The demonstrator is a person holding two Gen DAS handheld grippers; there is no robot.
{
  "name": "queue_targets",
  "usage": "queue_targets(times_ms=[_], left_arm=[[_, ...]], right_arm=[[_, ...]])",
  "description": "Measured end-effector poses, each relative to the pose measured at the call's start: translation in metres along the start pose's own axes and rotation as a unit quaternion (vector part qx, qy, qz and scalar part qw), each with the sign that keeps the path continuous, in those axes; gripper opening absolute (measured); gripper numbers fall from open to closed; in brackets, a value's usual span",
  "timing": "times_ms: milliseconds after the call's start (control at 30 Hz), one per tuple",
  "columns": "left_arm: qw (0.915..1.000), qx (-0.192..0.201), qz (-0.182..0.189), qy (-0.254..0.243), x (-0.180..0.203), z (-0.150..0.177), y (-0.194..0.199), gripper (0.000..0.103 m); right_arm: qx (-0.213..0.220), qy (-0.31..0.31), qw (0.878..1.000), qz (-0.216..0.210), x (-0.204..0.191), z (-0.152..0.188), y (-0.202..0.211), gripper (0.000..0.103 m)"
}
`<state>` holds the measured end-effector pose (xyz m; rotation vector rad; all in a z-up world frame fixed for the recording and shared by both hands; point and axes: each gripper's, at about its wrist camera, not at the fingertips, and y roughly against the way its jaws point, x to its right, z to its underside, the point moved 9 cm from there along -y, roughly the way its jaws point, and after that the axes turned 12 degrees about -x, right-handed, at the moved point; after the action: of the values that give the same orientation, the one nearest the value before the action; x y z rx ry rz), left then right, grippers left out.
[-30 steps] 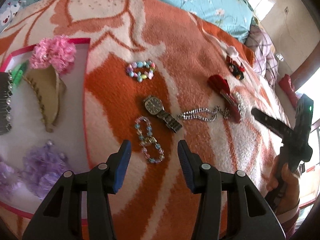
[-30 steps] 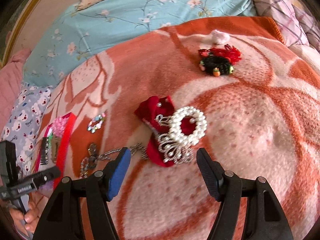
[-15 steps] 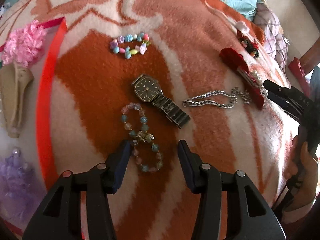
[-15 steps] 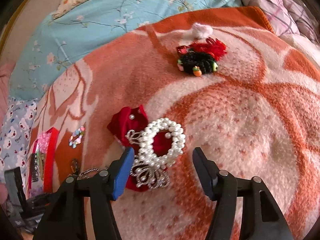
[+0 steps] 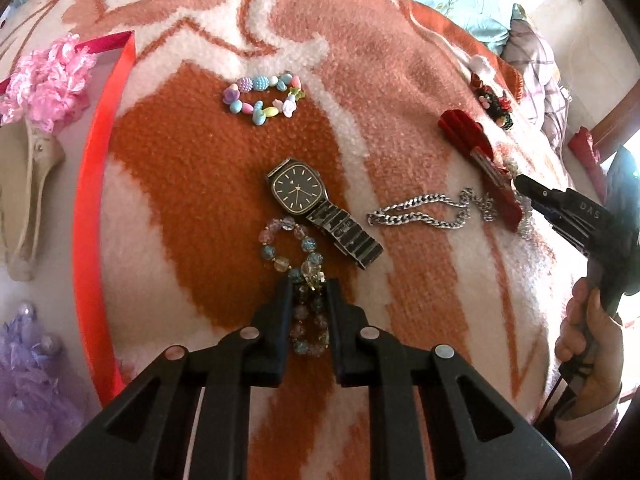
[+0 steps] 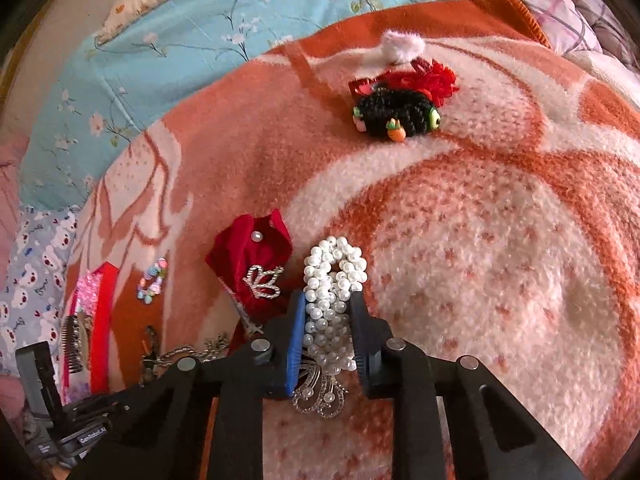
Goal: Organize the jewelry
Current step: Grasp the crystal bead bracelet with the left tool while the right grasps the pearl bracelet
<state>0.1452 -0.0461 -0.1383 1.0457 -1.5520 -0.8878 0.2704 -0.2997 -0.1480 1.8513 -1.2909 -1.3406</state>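
My left gripper is shut on a glass-bead bracelet that lies on the orange and white blanket. Beside it lie a dark square-faced watch, a silver chain and a pastel bead bracelet. My right gripper is shut on a white pearl bracelet next to a red velvet bow with a crown charm; it also shows in the left wrist view. A silver brooch lies under the right jaws.
A red-rimmed tray on the left holds a pink scrunchie, a beige claw clip and a purple scrunchie. A black and red hair tie lies farther back. Blue floral bedding lies behind the blanket.
Both grippers moved forward and down and closed. The left one closed on the glass-bead bracelet, the right one on the pearl bracelet, squeezing its ring narrow.
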Motion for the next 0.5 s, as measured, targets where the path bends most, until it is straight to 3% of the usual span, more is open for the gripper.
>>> queue_targets(times_ms=[233,500], left_arm=[[0.9997,0.024,0.007,0.000,0.001,0.007,0.027,0.013],[0.9982,0.059,0.012,0.000,0.003,0.010,0.059,0.013]], right_arm=[[0.033,0.026,0.999,-0.022,-0.025,0.002,0.034,0.020],[0.039,0.066,0.995,-0.065,-0.073,0.015,0.053,0.020]])
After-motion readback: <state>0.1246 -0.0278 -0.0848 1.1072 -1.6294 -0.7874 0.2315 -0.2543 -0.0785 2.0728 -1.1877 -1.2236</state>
